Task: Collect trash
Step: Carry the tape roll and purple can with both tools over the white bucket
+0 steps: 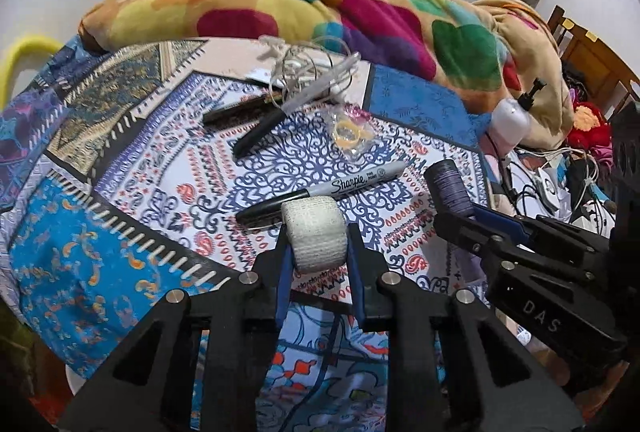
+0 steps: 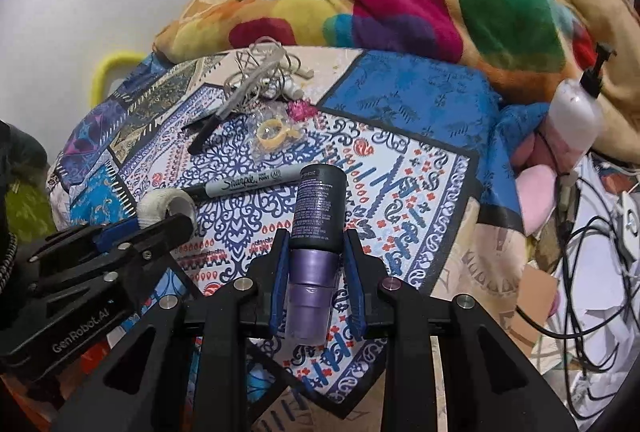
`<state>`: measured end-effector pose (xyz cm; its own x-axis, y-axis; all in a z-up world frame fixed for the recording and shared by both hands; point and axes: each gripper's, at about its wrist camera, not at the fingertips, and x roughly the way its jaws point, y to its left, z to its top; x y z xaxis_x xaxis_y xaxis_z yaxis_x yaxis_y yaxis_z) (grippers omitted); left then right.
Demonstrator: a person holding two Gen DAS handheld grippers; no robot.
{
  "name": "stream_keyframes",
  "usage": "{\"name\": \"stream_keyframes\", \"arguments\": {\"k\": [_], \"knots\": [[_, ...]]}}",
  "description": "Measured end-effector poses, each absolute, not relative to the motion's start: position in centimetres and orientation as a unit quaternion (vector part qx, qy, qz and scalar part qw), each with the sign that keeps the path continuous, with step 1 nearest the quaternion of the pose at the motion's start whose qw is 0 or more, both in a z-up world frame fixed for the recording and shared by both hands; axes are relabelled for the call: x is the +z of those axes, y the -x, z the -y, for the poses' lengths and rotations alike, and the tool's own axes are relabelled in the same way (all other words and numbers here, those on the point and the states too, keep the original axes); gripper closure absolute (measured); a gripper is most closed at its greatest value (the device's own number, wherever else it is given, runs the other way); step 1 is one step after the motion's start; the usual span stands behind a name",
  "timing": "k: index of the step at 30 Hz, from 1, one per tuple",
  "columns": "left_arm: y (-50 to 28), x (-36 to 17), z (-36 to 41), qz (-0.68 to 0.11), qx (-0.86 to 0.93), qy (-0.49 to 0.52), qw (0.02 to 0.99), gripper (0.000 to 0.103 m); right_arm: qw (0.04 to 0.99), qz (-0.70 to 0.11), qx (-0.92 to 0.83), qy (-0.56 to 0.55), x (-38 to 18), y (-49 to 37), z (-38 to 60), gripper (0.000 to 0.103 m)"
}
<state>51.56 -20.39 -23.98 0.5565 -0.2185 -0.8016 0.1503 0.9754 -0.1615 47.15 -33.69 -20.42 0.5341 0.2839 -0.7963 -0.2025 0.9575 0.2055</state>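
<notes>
My left gripper is shut on a white bandage roll, which sits between its blue pads just above a patterned blue and white cloth. In the right wrist view the same roll shows at the left. My right gripper is shut on a dark can with a purple cap, cap end toward the camera; the can also shows at the right of the left wrist view. A black Sharpie marker lies on the cloth just beyond both grippers.
Farther back lie a black pen, a clear packet with a yellow ring and a tangle of white cables. A colourful blanket is heaped behind. A pump bottle and black cords crowd the right.
</notes>
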Motion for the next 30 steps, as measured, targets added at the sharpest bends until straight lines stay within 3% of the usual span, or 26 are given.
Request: {"name": "stream_keyframes", "arguments": {"k": [30], "knots": [[-34.0, -7.7, 5.9, -0.319, -0.042, 0.035, 0.946, 0.079, 0.921, -0.325, 0.211, 0.045, -3.9, -34.1, 20.8, 0.079]]}}
